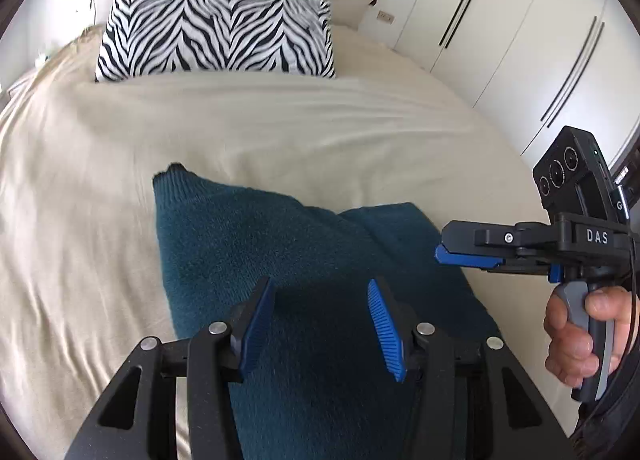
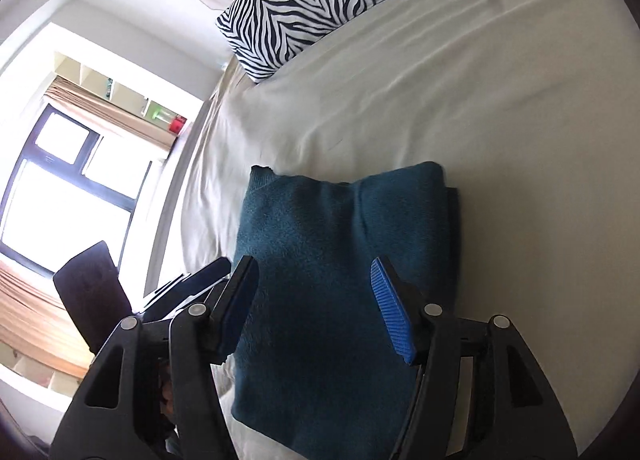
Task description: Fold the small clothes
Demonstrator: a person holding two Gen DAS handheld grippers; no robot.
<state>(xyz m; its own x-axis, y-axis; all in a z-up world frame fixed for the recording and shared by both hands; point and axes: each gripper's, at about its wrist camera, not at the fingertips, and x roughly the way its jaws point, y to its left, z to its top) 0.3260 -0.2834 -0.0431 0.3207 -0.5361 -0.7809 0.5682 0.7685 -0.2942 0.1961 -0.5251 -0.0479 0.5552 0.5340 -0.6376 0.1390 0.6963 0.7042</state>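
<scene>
Teal knitted sweater (image 2: 344,280), partly folded, is laid on cream bedsheet (image 1: 280,120); left gripper (image 1: 320,324) and right gripper (image 2: 316,308) are held released above it; thick layers may be grabbed unevenly, undoing the fold

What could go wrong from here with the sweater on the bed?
1. The sweater is thick and already folded into layers; open jaws on the left gripper may pinch only the top layer and undo the fold.
2. The right gripper hovers close beside the left one, so the two could collide.
3. The sheet is wrinkled and could get pinched too.
</scene>
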